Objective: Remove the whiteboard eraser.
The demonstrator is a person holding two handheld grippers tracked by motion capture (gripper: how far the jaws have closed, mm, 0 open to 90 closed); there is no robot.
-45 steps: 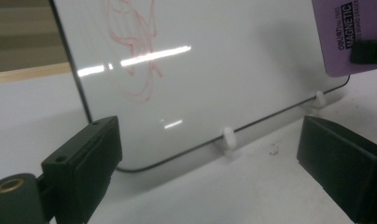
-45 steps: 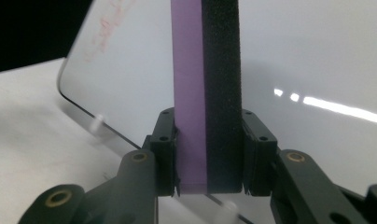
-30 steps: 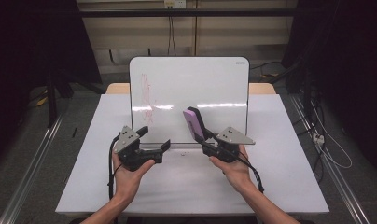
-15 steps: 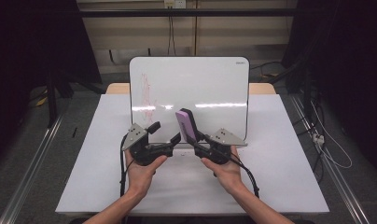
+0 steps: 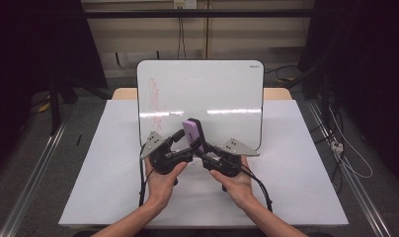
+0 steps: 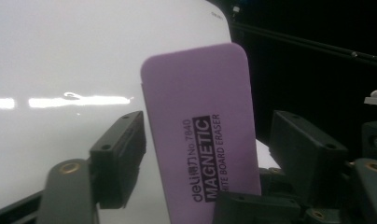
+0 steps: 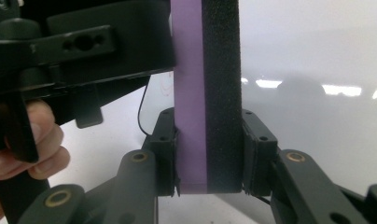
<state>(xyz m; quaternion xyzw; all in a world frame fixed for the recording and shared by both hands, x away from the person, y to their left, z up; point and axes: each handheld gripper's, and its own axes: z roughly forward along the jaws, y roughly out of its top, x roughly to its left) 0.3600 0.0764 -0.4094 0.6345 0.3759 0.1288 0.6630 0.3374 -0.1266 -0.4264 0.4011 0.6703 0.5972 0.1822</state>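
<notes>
A purple whiteboard eraser (image 5: 193, 132) with a black felt side stands upright in front of the whiteboard (image 5: 212, 89). My right gripper (image 5: 199, 149) is shut on its lower end; in the right gripper view the jaws press the purple side and the felt side of the eraser (image 7: 206, 93), right gripper (image 7: 210, 156). My left gripper (image 5: 184, 144) is open, with its jaws either side of the eraser's upper part and a gap on both sides. The left gripper view shows the printed purple face of the eraser (image 6: 200, 126) between the open left gripper (image 6: 214, 154).
The whiteboard lies tilted up on the white table (image 5: 296, 187) and carries faint red scribbles (image 5: 154, 94) near its left edge. Floor rails and cables run along both sides of the table.
Both hands have moved toward each other. The right gripper carried the eraser left, and the left gripper swung right until its open jaws straddle the eraser.
</notes>
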